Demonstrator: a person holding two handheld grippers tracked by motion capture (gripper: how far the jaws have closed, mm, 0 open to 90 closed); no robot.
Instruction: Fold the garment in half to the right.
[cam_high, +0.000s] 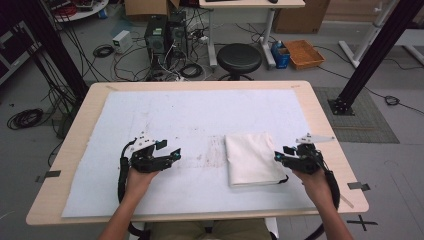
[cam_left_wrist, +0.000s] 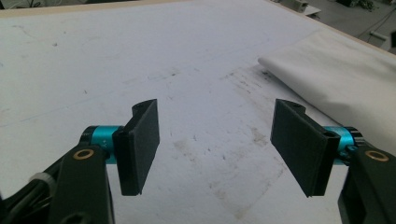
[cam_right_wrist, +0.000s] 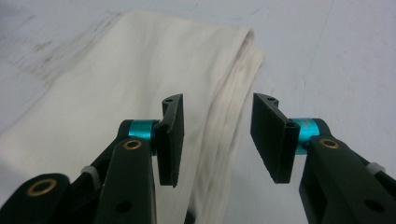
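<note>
A folded white cloth (cam_high: 251, 158) lies flat on the white mat (cam_high: 190, 125), right of the middle. My right gripper (cam_high: 278, 157) is at the cloth's right edge, jaws open; in the right gripper view the layered cloth edge (cam_right_wrist: 224, 121) runs under the gap of the right gripper (cam_right_wrist: 217, 137), with neither pad pressing it. My left gripper (cam_high: 172, 152) rests on the bare mat to the cloth's left, open and empty. In the left gripper view the left gripper (cam_left_wrist: 215, 140) has stained mat between its jaws and the cloth (cam_left_wrist: 345, 74) at upper right.
The mat covers a wooden table (cam_high: 70, 135). Faint brown stains (cam_high: 212, 152) mark the mat near the cloth. Beyond the far edge stand a black stool (cam_high: 239, 57), computer towers (cam_high: 165, 35), cables and an orange crate (cam_high: 304, 53) on the floor.
</note>
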